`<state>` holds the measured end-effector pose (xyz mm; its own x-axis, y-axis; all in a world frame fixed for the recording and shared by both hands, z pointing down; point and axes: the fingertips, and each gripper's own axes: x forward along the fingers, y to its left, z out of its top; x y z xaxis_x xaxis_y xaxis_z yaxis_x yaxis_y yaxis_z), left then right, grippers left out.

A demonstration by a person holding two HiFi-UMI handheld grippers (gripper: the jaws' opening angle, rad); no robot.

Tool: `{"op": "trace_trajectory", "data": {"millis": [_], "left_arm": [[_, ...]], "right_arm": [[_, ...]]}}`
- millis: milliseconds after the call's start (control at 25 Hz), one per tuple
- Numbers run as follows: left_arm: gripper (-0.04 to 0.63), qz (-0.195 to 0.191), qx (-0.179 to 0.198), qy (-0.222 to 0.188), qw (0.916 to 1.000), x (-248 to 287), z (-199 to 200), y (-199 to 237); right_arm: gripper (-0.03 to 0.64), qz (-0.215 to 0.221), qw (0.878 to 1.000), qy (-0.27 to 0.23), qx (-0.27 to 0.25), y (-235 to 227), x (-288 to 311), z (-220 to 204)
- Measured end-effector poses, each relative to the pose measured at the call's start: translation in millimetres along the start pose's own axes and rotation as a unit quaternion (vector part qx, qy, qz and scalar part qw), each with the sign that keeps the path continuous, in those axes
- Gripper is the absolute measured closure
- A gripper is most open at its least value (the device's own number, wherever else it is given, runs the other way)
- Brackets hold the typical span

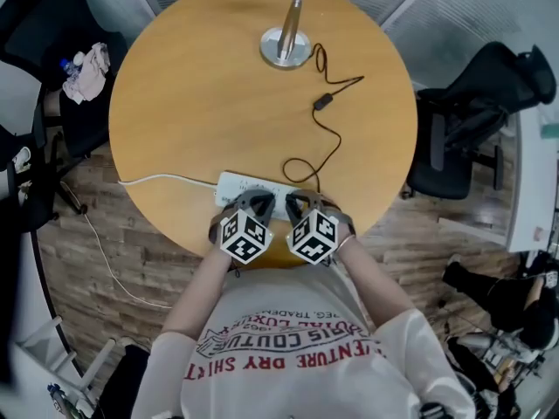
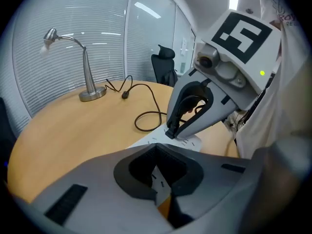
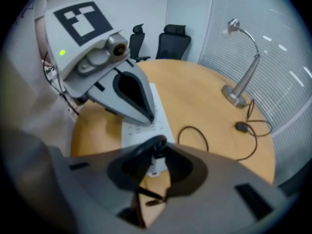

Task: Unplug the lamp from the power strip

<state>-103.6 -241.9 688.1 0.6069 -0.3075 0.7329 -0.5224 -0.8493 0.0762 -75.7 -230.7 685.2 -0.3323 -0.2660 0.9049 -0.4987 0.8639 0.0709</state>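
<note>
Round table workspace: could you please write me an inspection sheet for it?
Surface: round wooden table.
Job's things: lamp upright at the far edge; white power strip at the near edge, black plug in it.
Clutter: nothing seen on the table.
Grippers: left gripper jaws together, tip on the strip; right gripper jaws about the plug, grip unclear.
Cables: black cord with inline switch loops from lamp to strip; white cable runs off the left edge.
Surroundings: black chairs, light cloth at left, wood floor.
</note>
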Motion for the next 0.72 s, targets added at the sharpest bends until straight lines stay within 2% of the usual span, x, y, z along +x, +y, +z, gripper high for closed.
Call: {"op": "trace_trajectory", "data": {"millis": [120, 240, 360, 720], "left_arm": [[0.568, -0.003, -0.002, 0.001, 1.0, 1.0, -1.2, -0.3], [0.568, -0.021, -0.015, 0.011, 0.9996, 1.4, -2.0, -1.2], [0.568, -0.032, -0.017, 0.014, 0.9992, 0.9, -0.7, -0.5], [0.568, -0.029, -0.025, 0.016, 0.9991, 1.7, -0.6, 0.6]], "right_arm": [[0.515, 0.01, 1.0, -0.002, -0.005, 0.1, 1.3, -0.5], [0.518, 0.024, 0.999, -0.001, -0.032, 1.0, 1.2, -0.8], [0.531, 0.038, 0.999, -0.002, -0.018, 0.0, -0.3, 0.0], [0.541, 0.026, 0.999, 0.007, -0.044, 1.2, -3.8, 1.7]]}}
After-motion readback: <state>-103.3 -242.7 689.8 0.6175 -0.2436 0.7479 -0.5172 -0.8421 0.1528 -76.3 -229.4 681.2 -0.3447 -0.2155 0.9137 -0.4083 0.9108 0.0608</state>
